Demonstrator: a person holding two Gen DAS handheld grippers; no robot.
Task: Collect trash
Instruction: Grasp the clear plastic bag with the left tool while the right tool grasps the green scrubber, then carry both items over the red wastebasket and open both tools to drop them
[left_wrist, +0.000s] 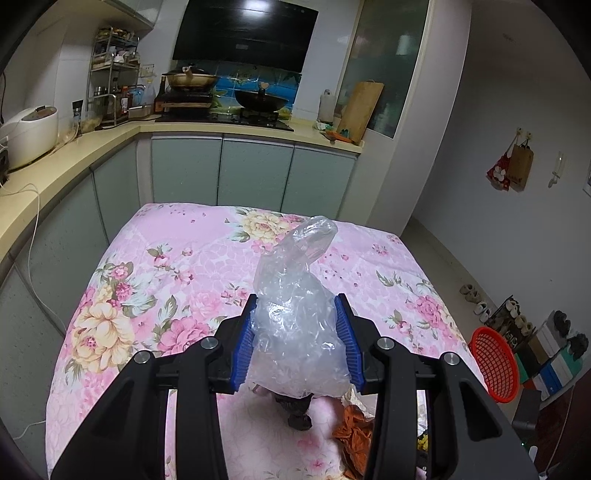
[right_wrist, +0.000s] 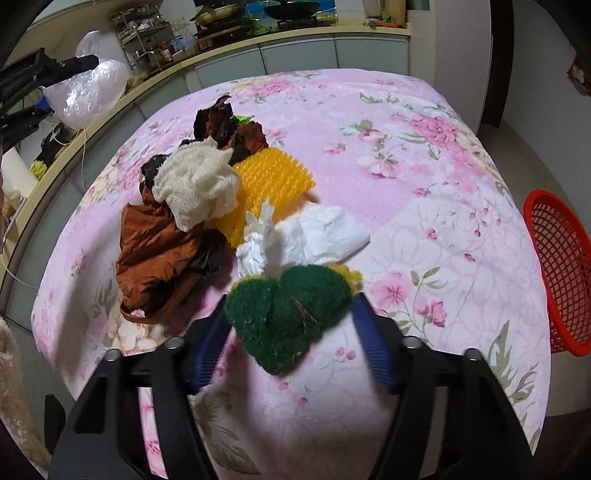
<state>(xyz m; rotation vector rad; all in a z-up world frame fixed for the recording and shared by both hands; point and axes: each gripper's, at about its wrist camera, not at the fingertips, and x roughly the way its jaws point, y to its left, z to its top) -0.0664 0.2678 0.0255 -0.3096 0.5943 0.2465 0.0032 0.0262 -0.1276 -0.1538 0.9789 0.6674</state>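
My left gripper (left_wrist: 297, 308) is shut on a crumpled clear plastic bag (left_wrist: 295, 317), held above the pink floral table; both show in the right wrist view, the bag (right_wrist: 90, 90) at upper left. My right gripper (right_wrist: 291, 306) is shut on a green scouring sponge (right_wrist: 288, 314) with a yellow backing, squeezed and folded, just above the cloth. A trash pile lies ahead of it: white tissue (right_wrist: 306, 236), a yellow spiky mat (right_wrist: 273, 181), a cream cloth (right_wrist: 199, 184), a brown bag (right_wrist: 155, 254) and dark scraps (right_wrist: 229, 129). A red mesh basket (right_wrist: 561, 266) stands off the table's right edge.
The table is covered by a pink floral cloth (left_wrist: 177, 266). The red basket also shows in the left wrist view (left_wrist: 495, 363), beside shoes and boxes on the floor. A kitchen counter (left_wrist: 55, 166) with a rice cooker, racks and woks runs along the left and back.
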